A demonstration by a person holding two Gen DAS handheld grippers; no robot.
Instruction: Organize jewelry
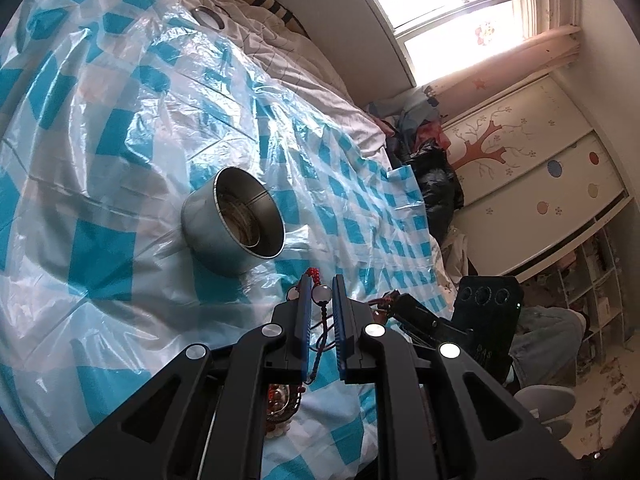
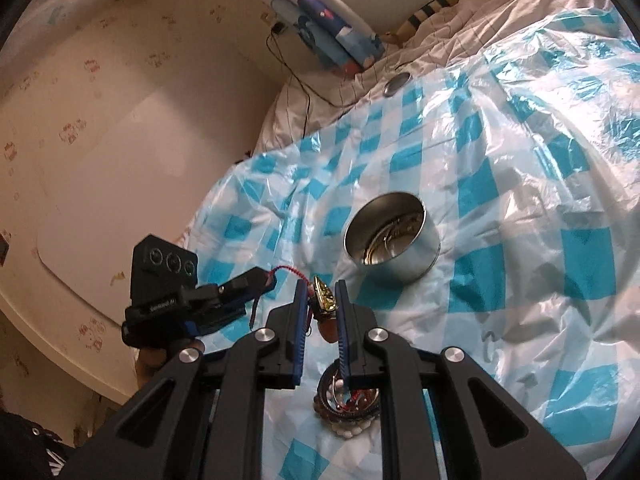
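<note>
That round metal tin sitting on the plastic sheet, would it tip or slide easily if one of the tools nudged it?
The tin looks low and wide, so tipping seems unlikely. It rests on a glossy, wrinkled plastic sheet over soft bedding, so a nudge would probably make it slide or rock. Its thin metal wall suggests it is light, though jewelry already inside adds some weight.

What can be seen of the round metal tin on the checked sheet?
The round metal tin is a low, lidless silver cylinder with shiny walls, standing upright on the blue and white checked plastic sheet. Thin metal rings, probably bangles, lie inside. Nothing else touches it; both grippers are short of it.
</note>
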